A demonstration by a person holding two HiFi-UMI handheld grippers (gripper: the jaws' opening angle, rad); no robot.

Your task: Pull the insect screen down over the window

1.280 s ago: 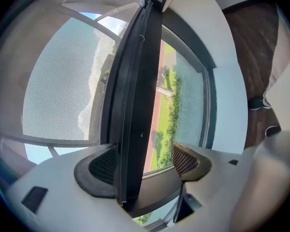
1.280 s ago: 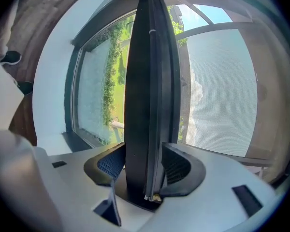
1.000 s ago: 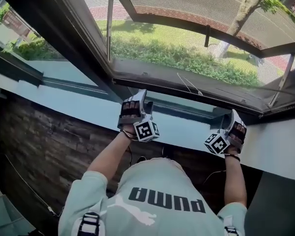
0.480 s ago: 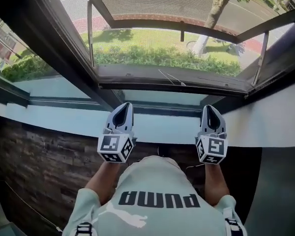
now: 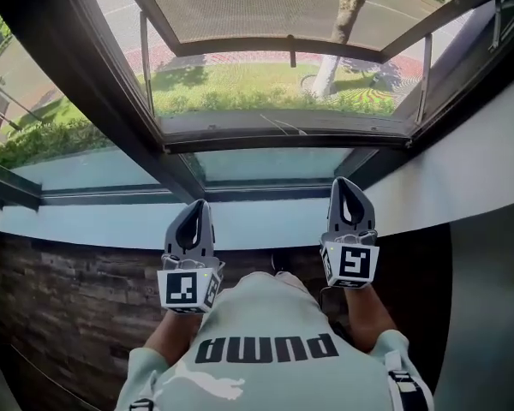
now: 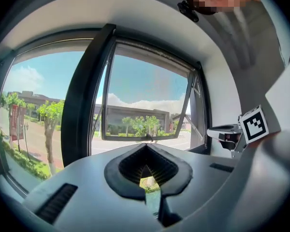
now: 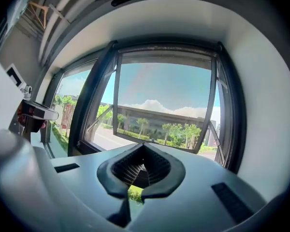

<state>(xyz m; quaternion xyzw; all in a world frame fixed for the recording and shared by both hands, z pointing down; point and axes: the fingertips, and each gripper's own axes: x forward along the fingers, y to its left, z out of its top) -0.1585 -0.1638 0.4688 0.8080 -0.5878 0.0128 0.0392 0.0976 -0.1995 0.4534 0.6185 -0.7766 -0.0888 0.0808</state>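
Observation:
The window sash is pushed outward, its dark bottom rail [image 5: 283, 46] carrying a small handle. Fine mesh [image 5: 265, 2] shows above that rail; I cannot tell whether it is the insect screen. In the right gripper view a grey band [image 7: 166, 57] runs along the top of the opening. My left gripper [image 5: 197, 205] [image 6: 146, 151] is shut and empty over the sill. My right gripper [image 5: 347, 184] [image 7: 142, 149] has just been closing with nothing between its jaws and is now shut. Both point level at the window. Each gripper view shows the other: the right gripper [image 6: 227, 132], the left gripper [image 7: 36, 112].
A white sill [image 5: 265, 223] lies under the grippers, above a dark brick-patterned wall [image 5: 60, 306]. A thick dark mullion [image 5: 94, 92] separates a fixed pane at the left. Stay arms [image 5: 145, 58] [image 5: 425, 65] hold the sash. Grass and a tree [image 5: 338, 24] lie outside.
Both grippers have drawn back from the window's lower frame toward my body and risen. They have rolled from lying sideways to standing upright. The head view has shifted.

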